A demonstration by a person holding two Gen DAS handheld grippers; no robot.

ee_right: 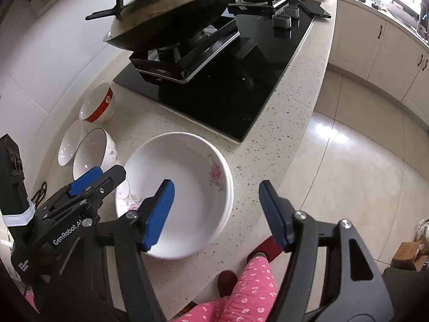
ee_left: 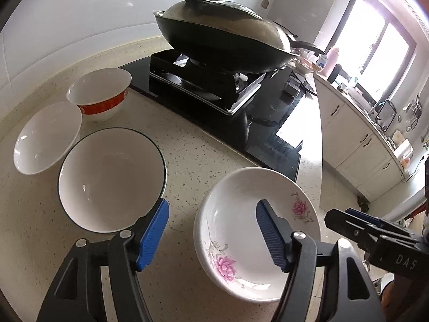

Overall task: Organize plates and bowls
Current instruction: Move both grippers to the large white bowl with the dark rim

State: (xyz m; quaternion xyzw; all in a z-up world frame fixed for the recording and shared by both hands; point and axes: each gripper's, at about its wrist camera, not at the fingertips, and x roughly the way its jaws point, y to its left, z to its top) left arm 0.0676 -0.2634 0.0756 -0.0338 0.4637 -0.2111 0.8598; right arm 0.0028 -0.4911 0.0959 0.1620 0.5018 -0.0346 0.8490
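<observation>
A stack of white plates with pink flowers (ee_left: 241, 230) (ee_right: 187, 187) sits near the counter's front edge. A white bowl with a dark rim (ee_left: 107, 179) (ee_right: 92, 151) stands to its left. Behind it are a plain white dish (ee_left: 45, 139) (ee_right: 68, 142) and a white bowl with a red band (ee_left: 102, 94) (ee_right: 99, 104). My left gripper (ee_left: 211, 228) is open and empty, held above the counter between the dark-rimmed bowl and the plate stack. My right gripper (ee_right: 217, 209) is open and empty above the stack's right rim. It also shows in the left wrist view (ee_left: 356, 222).
A black wok with a lid (ee_left: 222, 35) (ee_right: 171, 8) sits on a gas burner on the black glass hob (ee_left: 268, 123) (ee_right: 241, 86) behind the dishes. The counter edge (ee_right: 284, 166) drops to a tiled floor on the right. White cabinets (ee_left: 356, 139) line the far wall.
</observation>
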